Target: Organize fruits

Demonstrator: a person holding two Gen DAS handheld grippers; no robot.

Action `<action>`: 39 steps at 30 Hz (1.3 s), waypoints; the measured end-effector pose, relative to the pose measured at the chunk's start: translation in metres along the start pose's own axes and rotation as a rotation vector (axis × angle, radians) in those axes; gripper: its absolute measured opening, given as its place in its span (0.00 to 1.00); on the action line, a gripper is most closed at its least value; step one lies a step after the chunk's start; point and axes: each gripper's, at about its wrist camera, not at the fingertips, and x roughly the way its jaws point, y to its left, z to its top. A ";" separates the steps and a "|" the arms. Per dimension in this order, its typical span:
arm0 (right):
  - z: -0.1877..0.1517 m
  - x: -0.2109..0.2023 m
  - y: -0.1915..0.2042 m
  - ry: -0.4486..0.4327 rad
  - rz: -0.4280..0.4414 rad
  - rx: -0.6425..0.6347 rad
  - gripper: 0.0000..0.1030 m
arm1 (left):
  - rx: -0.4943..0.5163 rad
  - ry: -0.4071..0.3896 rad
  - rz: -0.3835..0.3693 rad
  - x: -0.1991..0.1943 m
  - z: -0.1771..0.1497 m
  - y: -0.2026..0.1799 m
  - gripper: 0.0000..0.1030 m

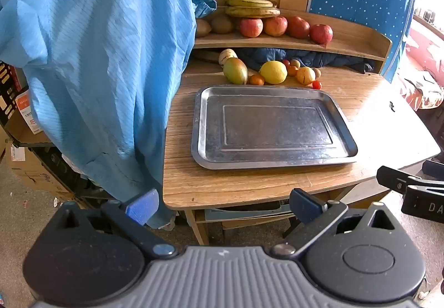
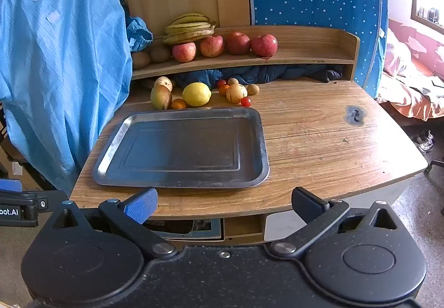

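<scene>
A bare metal tray [image 1: 199, 125] [image 2: 116, 141] lies on the wooden table. Behind it sits a loose group of fruit: a mango [image 1: 235, 70] [image 2: 160, 97], a lemon [image 1: 273, 72] [image 2: 196, 94], a small orange [image 1: 256, 79] [image 2: 178, 104], a pale striped melon [image 1: 305, 75] [image 2: 236, 93] and a cherry tomato [image 1: 316, 84] [image 2: 246, 101]. On the shelf above are bananas [image 1: 251, 4] [image 2: 190, 28], several red apples [image 1: 277, 26] [image 2: 222, 44] and kiwis [image 1: 220, 24] [image 2: 160, 53]. My left gripper [image 1: 224, 206] and right gripper [image 2: 226, 205] both hang open before the table's near edge, holding nothing.
A blue garment [image 1: 97, 58] [image 2: 55, 64] hangs over the table's left side. Dark cloth [image 2: 263, 72] is stuffed under the shelf. The table's right half [image 2: 333, 136] is bare wood with a dark burn mark [image 2: 355, 114]. Cardboard boxes [image 1: 25, 163] stand on the floor at left.
</scene>
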 end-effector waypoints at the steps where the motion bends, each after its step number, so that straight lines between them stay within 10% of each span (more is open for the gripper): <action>1: 0.000 0.000 0.000 0.001 0.001 0.001 0.99 | -0.001 0.000 0.000 0.000 0.000 0.000 0.99; 39: 0.004 0.015 0.003 0.031 -0.008 -0.003 0.99 | -0.020 0.032 -0.002 0.013 0.004 0.003 0.99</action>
